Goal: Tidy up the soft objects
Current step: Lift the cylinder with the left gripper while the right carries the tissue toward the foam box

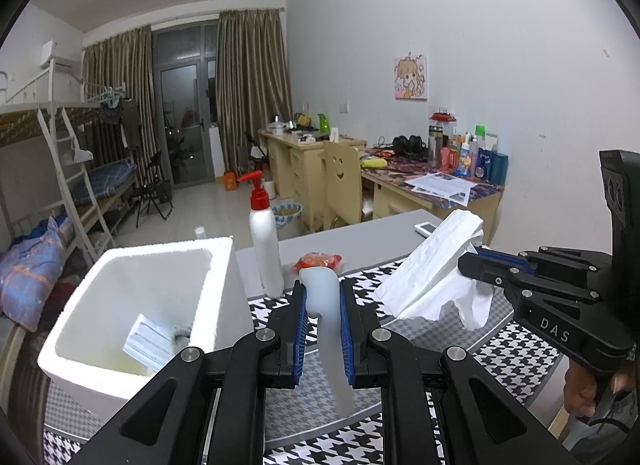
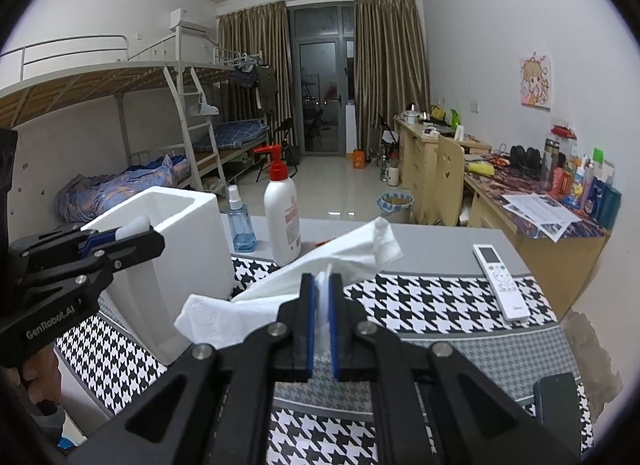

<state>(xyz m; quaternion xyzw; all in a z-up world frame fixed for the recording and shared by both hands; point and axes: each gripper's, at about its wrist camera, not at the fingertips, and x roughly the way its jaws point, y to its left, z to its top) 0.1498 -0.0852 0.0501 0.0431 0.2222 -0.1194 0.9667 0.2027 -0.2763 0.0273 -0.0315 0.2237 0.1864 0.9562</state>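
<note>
Above the houndstooth cloth on the desk we hold both tools off the surface. Our left hand-held gripper pinches a soft, translucent white tube-like piece between its blue pads, just beside the white foam box, which has a folded mask lying inside. Our right hand-held gripper is pressed together on a crumpled white tissue, lifted clear of the cloth. Behind stands a pump bottle; a remote lies to the right.
</note>
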